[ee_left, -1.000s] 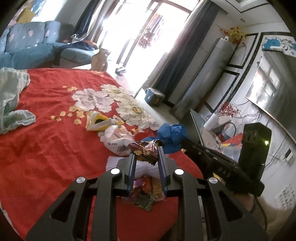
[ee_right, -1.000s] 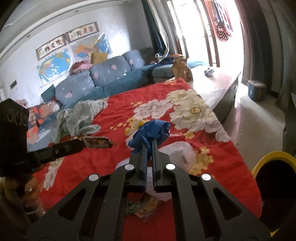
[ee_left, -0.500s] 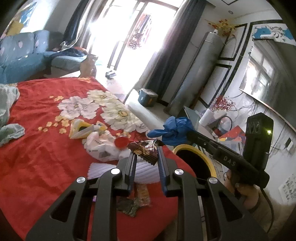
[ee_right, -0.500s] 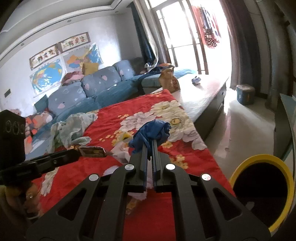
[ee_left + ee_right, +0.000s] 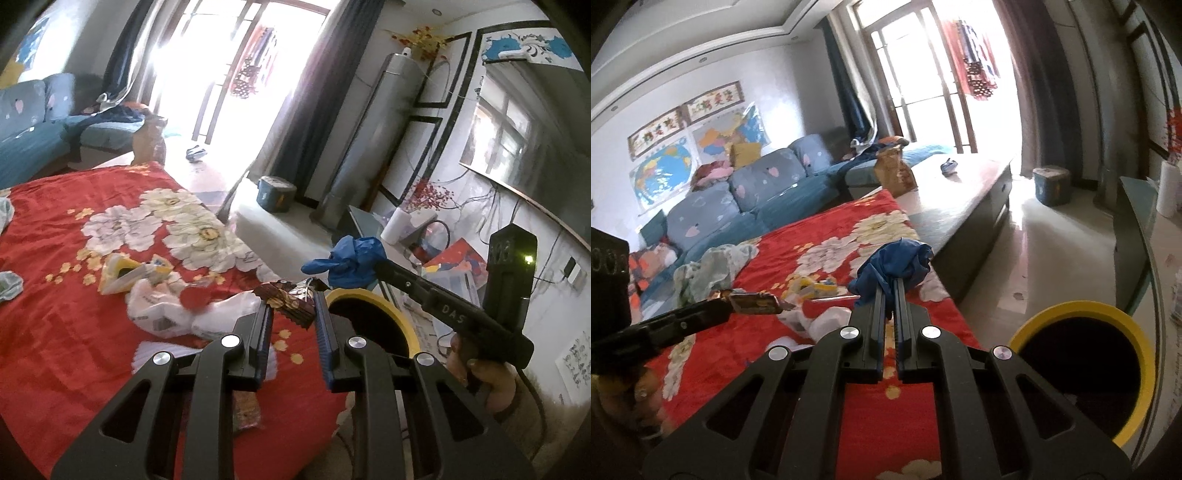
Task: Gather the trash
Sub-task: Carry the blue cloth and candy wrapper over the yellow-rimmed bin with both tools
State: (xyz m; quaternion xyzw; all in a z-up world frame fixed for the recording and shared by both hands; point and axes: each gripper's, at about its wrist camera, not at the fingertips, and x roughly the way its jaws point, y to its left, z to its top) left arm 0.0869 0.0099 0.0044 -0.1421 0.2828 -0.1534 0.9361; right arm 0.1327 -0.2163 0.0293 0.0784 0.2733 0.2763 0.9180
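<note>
Both hand-held grippers have swung off the red floral cloth toward the yellow-rimmed bin (image 5: pixel 1082 314), now in both views. Left hand-held gripper (image 5: pixel 291 306) clenched on a brown snack wrapper (image 5: pixel 286 299), held above the cloth's edge just beside the bin (image 5: pixel 369 299). Right hand-held gripper (image 5: pixel 891 284) pinched tight on a crumpled blue glove (image 5: pixel 897 260), which may be some other thin blue material, held over the cloth (image 5: pixel 746 347) near its edge. White plastic bags (image 5: pixel 162 306) and a yellow packet (image 5: pixel 122 273) lie on the cloth (image 5: pixel 55 314).
</note>
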